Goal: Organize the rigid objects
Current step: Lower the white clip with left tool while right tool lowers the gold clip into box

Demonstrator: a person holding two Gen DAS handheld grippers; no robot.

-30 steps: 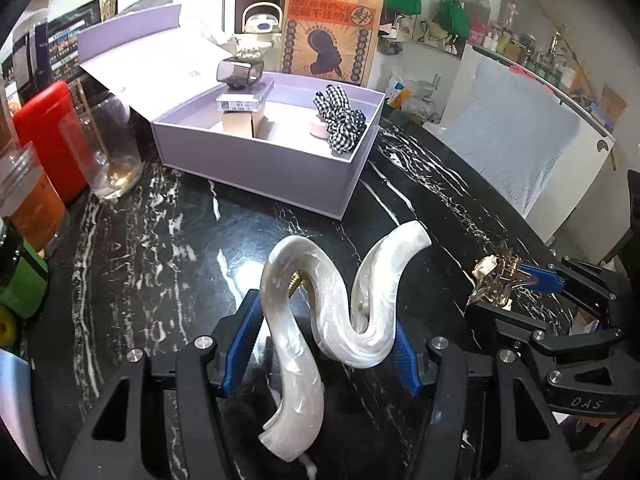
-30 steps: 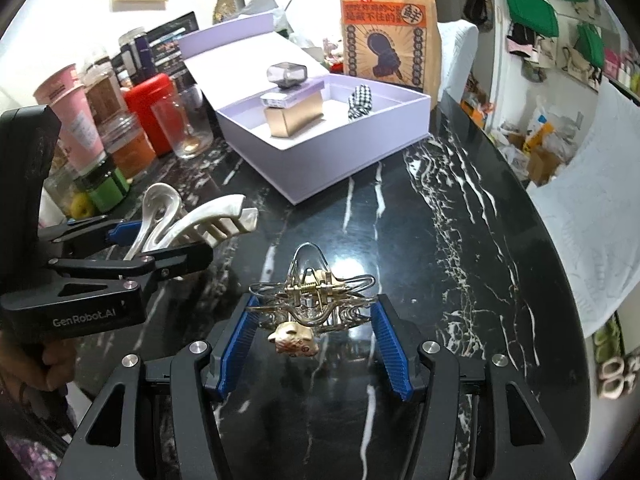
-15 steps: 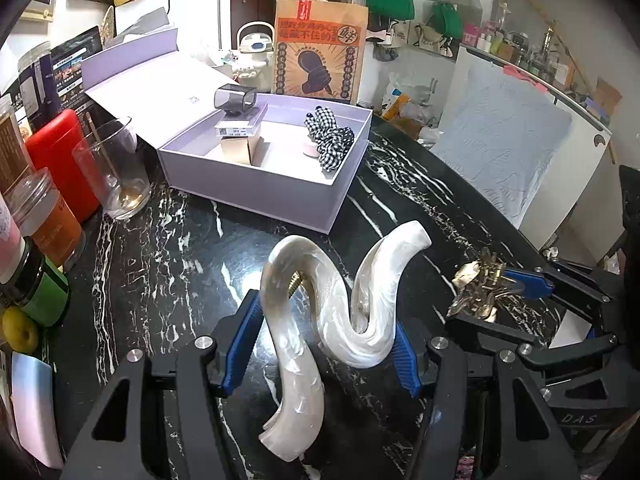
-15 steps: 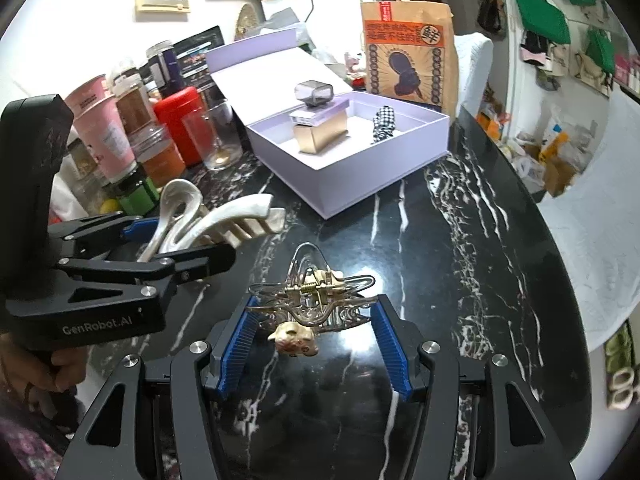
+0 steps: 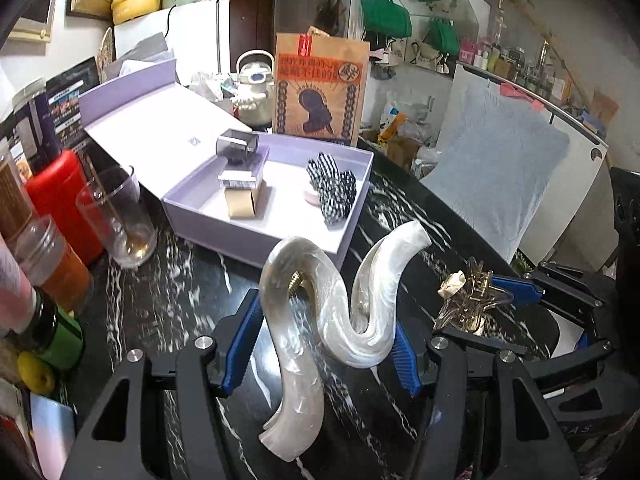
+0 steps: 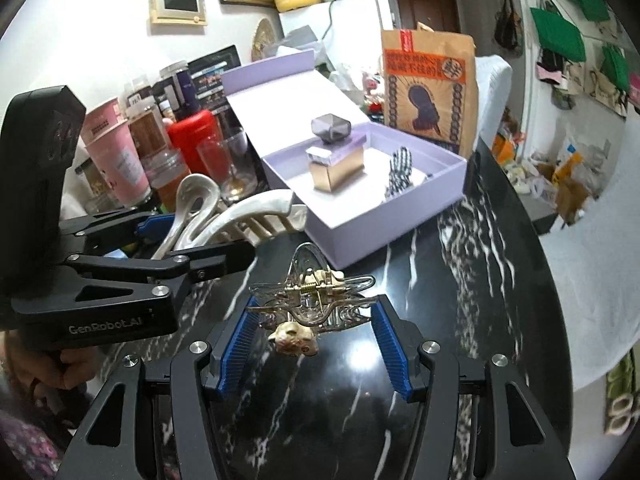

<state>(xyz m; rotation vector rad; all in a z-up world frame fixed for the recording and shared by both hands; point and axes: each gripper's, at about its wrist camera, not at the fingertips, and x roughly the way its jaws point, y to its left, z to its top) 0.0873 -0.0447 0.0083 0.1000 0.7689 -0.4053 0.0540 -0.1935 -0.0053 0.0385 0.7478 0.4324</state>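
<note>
My left gripper (image 5: 324, 344) is shut on a large pearl-white wavy hair claw (image 5: 316, 312), held above the black marble table (image 5: 192, 292). My right gripper (image 6: 312, 340) is shut on a clear and gold hair claw with a small cream charm (image 6: 308, 304), also held above the table. Each gripper shows in the other's view: the left gripper (image 6: 192, 240) with the white claw (image 6: 244, 220), the right gripper (image 5: 496, 296) with the gold claw (image 5: 468, 300). An open lilac box (image 5: 280, 236) stands ahead, holding a perfume bottle (image 5: 240, 172) and a checked scrunchie (image 5: 332, 188).
A drinking glass (image 5: 116, 216), a red canister (image 5: 60, 200) and several jars stand along the left edge. A brown paper bag (image 5: 320, 88) stands behind the box. The table's right edge curves away beside a white cloth (image 5: 500, 180).
Both grippers have risen and pulled back a little with their hair claws held; the box now looks farther away and more of the room shows.
</note>
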